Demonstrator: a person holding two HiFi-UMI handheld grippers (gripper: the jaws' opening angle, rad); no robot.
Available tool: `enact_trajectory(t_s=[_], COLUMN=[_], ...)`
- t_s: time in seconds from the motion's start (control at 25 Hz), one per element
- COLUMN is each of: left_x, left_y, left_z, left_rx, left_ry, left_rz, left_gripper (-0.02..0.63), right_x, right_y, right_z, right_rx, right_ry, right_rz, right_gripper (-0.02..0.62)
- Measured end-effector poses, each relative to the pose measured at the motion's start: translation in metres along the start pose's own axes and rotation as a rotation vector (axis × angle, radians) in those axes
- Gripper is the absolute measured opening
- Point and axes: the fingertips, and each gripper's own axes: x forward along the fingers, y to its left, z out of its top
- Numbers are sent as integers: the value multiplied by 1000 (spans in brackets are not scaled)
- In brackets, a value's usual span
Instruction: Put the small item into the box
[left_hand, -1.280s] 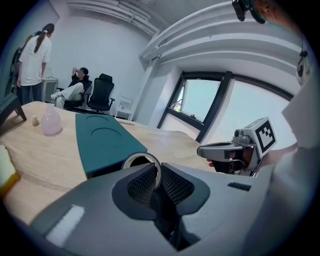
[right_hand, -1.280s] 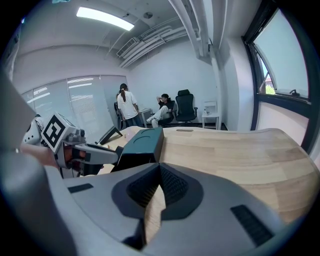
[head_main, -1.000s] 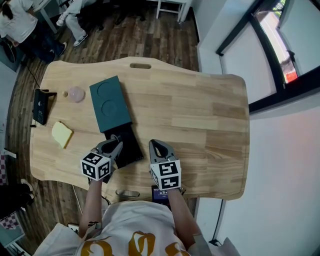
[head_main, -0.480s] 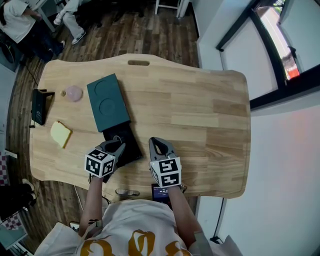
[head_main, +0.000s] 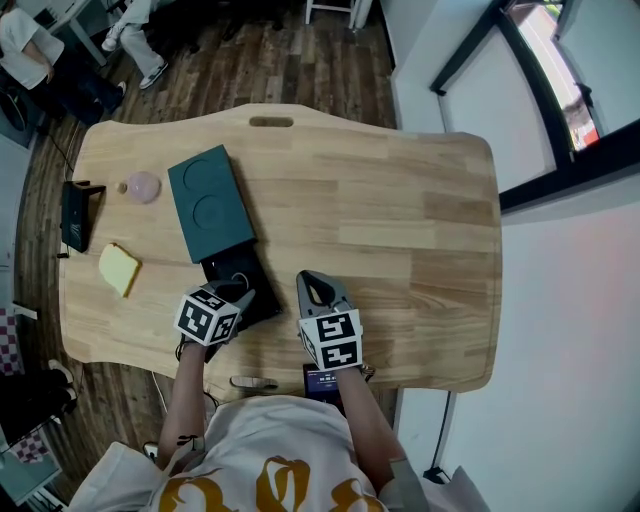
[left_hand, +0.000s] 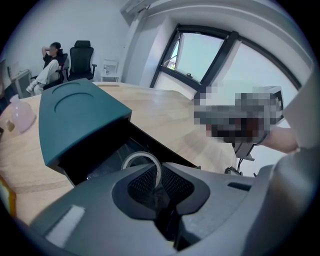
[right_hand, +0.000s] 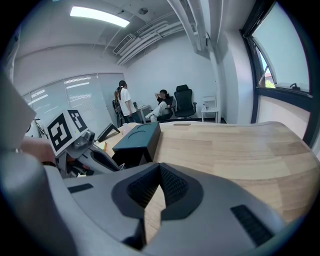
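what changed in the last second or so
The left gripper, shut on the silver ring, edged forward, further over the open black drawer of the green box. Nothing was taken hold of or let go. The right gripper stayed where it was, shut and empty; the box and drawer did not move.

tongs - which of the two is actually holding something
The left tongs: a thin metal ring is pinched between them, above the box's open black tray. The right tongs are shut with nothing between them, only bare table beyond.
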Motion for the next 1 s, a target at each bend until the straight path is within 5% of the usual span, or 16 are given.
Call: enact_trajectory(t_s=[0.36, 1.0], left_x=[12, 15], left_y=[-2, -2], left_z=[-9, -15], left_rx=[39, 80], left_ry=[153, 217], left_rz=[28, 39], left_gripper=[41, 41], right_x=[-2, -4], right_y=[-7, -8], right_z=[-5, -8], right_rx=[14, 18], right_ry=[2, 3], right_rz=[-11, -19], right_gripper=[5, 5])
